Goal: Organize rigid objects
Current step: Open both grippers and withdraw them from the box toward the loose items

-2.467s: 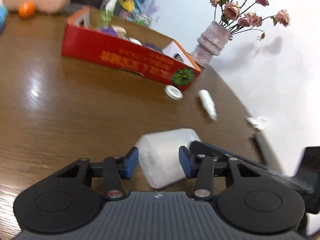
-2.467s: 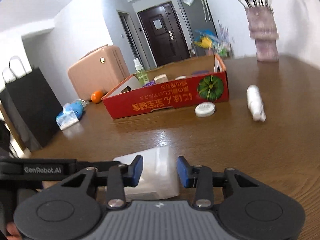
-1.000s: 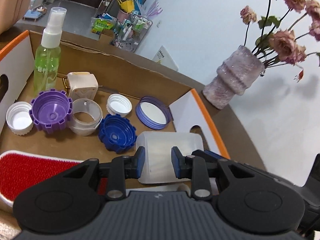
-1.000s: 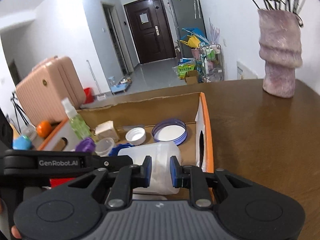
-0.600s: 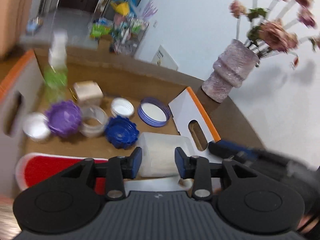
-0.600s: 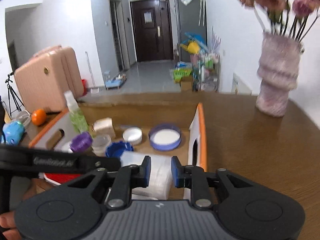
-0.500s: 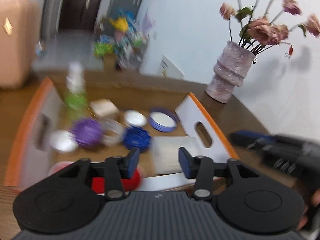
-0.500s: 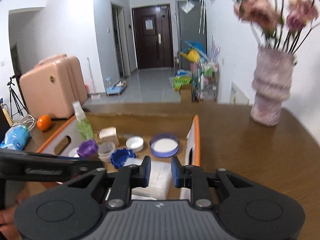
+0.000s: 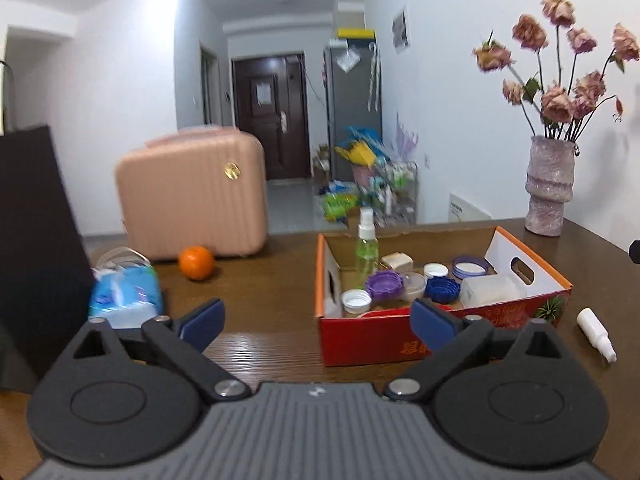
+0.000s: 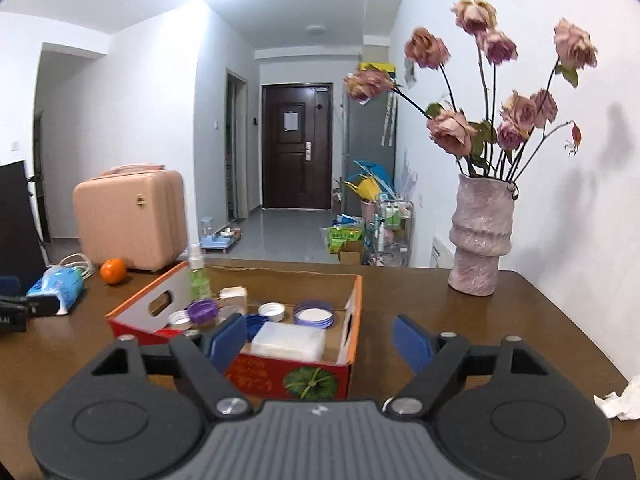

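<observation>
Reaching next for the small white plastic bottle [image 9: 595, 334] lying beside the red cardboard box's [image 9: 400, 340] corner: both claws, left [image 9: 316, 322] and right [image 10: 320, 340], gape empty; approach low, across its body.

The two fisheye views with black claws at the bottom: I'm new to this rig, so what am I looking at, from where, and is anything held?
There is no robot here. A person carries a handheld two-finger gripper in each hand, and each gripper has a camera looking forward along its fingers. The left wrist view shows the left gripper, the right wrist view the right gripper. Both stand wide open and hold nothing.

Ahead on the brown table sits a red cardboard box. Inside it lie a translucent white container, a green spray bottle, a purple cap, a blue cap and several white lids. A small white bottle lies on the table outside the box, to its right. Further off are an orange, a pink suitcase and a vase of flowers.
</observation>
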`<state>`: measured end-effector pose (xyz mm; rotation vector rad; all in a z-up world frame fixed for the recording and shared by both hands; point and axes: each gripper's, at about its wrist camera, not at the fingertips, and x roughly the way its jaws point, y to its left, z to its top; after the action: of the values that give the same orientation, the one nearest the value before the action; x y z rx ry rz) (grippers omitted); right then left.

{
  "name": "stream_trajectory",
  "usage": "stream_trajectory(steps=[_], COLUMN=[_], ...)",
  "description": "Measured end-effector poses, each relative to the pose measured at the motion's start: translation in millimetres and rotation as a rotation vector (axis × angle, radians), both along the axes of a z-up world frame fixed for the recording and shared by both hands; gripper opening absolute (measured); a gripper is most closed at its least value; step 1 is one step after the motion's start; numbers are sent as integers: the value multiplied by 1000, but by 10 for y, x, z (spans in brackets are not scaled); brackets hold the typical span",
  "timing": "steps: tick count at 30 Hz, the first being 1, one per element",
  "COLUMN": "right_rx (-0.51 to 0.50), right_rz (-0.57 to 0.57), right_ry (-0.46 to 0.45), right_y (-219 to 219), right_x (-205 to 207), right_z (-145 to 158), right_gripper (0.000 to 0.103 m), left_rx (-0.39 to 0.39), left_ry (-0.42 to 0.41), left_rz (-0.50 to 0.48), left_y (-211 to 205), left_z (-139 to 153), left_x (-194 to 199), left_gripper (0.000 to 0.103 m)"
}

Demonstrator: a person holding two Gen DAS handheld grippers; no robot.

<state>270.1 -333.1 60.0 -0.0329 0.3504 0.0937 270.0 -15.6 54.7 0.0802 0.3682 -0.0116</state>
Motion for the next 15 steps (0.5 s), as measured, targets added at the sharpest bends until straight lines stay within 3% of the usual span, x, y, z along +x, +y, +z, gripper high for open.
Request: stream_trajectory(steps=[8, 11, 15], right_rx=[12, 1, -36], right_rz=[22, 28, -1], right_ry=[-35, -48, -75], right_y=[198, 284, 420], right_x=[-640, -942, -1522], right_z=[41, -41, -245], right_gripper=[84, 86, 88], left_rx=[-38, -30, -53], left_ry=[-42, -35, -46], left_rz=[-1, 27, -11], left_y=[133, 159, 152], left_z=[16, -42, -210], left_x=[-690, -991, -1579], left_gripper=[103, 103, 103])
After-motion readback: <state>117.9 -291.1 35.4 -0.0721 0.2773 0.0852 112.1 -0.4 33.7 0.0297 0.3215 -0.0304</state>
